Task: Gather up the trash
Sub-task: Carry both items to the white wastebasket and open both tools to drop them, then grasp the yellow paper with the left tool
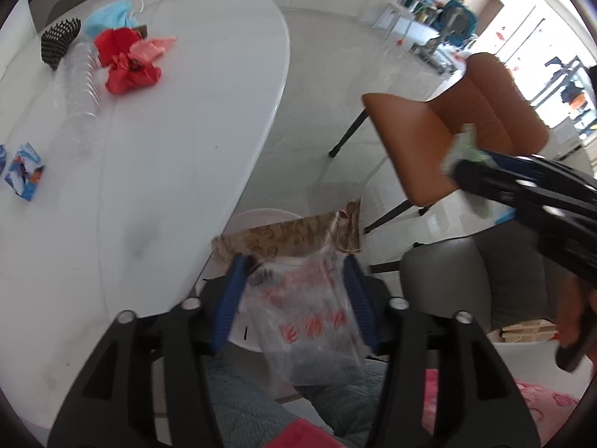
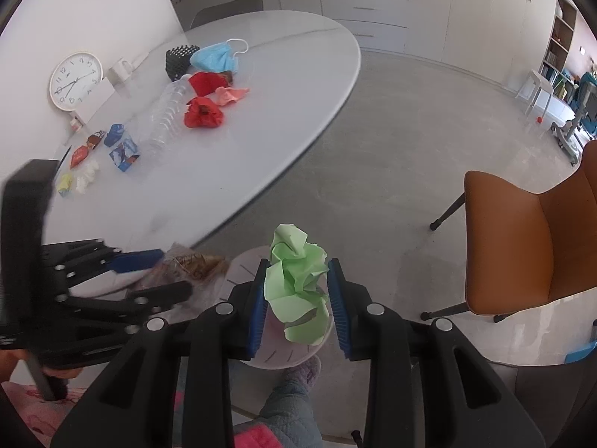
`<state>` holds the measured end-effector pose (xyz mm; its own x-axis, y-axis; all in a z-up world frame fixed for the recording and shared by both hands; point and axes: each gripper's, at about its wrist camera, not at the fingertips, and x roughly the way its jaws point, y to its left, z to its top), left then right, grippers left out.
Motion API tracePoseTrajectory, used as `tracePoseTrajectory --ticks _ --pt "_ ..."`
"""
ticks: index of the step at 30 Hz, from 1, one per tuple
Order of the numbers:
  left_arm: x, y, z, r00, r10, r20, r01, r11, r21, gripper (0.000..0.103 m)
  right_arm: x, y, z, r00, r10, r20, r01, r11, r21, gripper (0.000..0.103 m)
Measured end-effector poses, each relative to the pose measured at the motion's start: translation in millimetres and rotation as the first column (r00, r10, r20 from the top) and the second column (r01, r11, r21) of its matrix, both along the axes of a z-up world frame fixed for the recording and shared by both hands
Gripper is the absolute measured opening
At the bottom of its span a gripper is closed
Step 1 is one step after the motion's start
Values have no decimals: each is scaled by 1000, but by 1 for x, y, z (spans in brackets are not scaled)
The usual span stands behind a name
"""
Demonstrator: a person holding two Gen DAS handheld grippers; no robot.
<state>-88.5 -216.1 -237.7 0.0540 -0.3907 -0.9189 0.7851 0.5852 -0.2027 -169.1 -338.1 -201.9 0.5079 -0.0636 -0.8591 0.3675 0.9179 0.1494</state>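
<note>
My left gripper [image 1: 296, 265] is shut on a clear plastic bag [image 1: 309, 321] with red print and a brown patterned wrapper [image 1: 291, 240], held over a white bin [image 1: 261, 218] below the table edge. My right gripper [image 2: 296, 280] is shut on a crumpled green paper [image 2: 296, 280], above the same white bin [image 2: 246, 265]; it also shows in the left wrist view [image 1: 462, 160]. Trash remains on the white oval table [image 2: 261, 119]: red crumpled paper [image 2: 203, 112], pink paper [image 2: 231, 95], a blue face mask [image 2: 216, 58], a clear plastic bottle [image 2: 168, 112], blue cartons [image 2: 125, 153].
A black ridged cup [image 2: 179, 61], a wall clock [image 2: 75, 81] and small wrappers [image 2: 80, 171] lie at the table's far side. An orange chair [image 2: 530, 239] stands on the floor to the right. A grey chair [image 1: 466, 283] is close by the bin.
</note>
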Motion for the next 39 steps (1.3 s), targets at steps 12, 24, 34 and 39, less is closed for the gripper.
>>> tracePoseTrajectory --ticks 12,24,34,39 --pt "12 1 5 996 79 29 -81 995 65 72 -7 -5 -11 998 49 39 -51 997 58 33" --pt "52 114 100 900 410 145 -407 912 -50 94 18 45 -39 980 201 -3 -200 978 58 72" --pt "90 199 116 782 603 158 -595 797 -99 94 56 52 -10 981 182 64 -182 983 -6 98" --pt "104 227 126 732 656 183 -646 754 -119 95 80 62 19 974 197 111 -194 980 -35 101"
